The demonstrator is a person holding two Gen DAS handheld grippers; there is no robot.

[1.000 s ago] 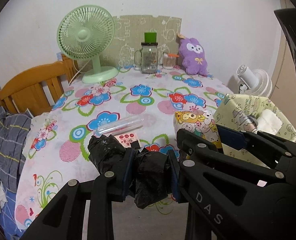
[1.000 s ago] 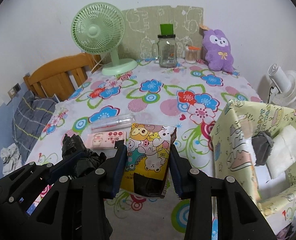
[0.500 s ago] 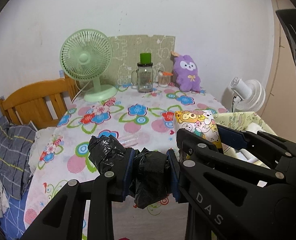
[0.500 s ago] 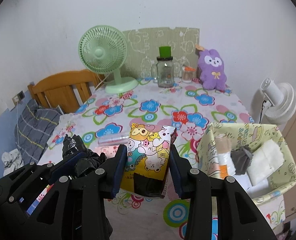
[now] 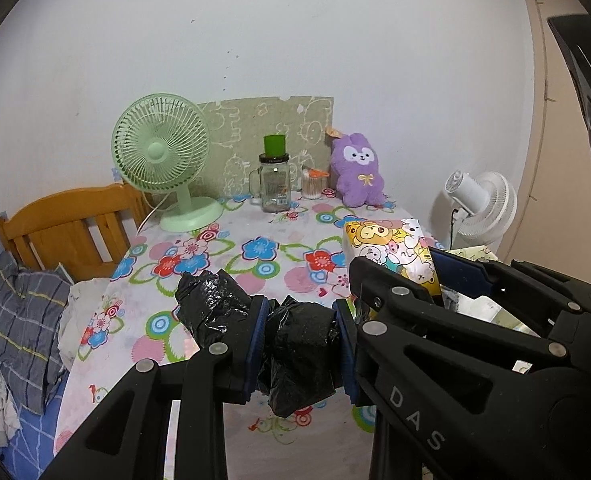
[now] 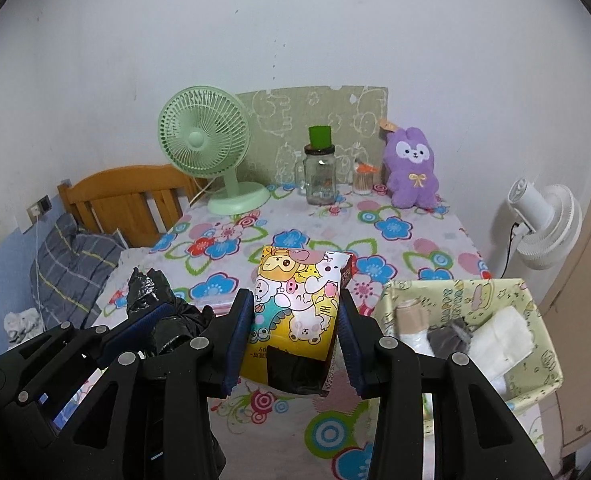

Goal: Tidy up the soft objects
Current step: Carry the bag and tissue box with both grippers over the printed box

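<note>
My left gripper (image 5: 300, 344) is shut on a crumpled black plastic bag (image 5: 299, 356) and holds it above the near end of the floral table (image 5: 231, 248). My right gripper (image 6: 295, 334) is shut on a soft cartoon-print tissue pack (image 6: 295, 304) and holds it above the table, just right of the left gripper. The bag also shows in the right wrist view (image 6: 155, 300), and the pack in the left wrist view (image 5: 391, 256). A yellow-green fabric basket (image 6: 531, 312) at the right holds a white folded cloth (image 6: 503, 340), a grey item and a beige roll.
A green fan (image 6: 205, 148), a glass jar with green lid (image 6: 320, 176), a small toothpick jar and a purple plush (image 6: 413, 172) stand at the table's far end. A wooden headboard (image 6: 127, 196) and a plaid pillow are left; a white fan (image 6: 543, 220) is right.
Both grippers have risen and pulled back from the table with their loads still held. The table and basket look lower and farther away.
</note>
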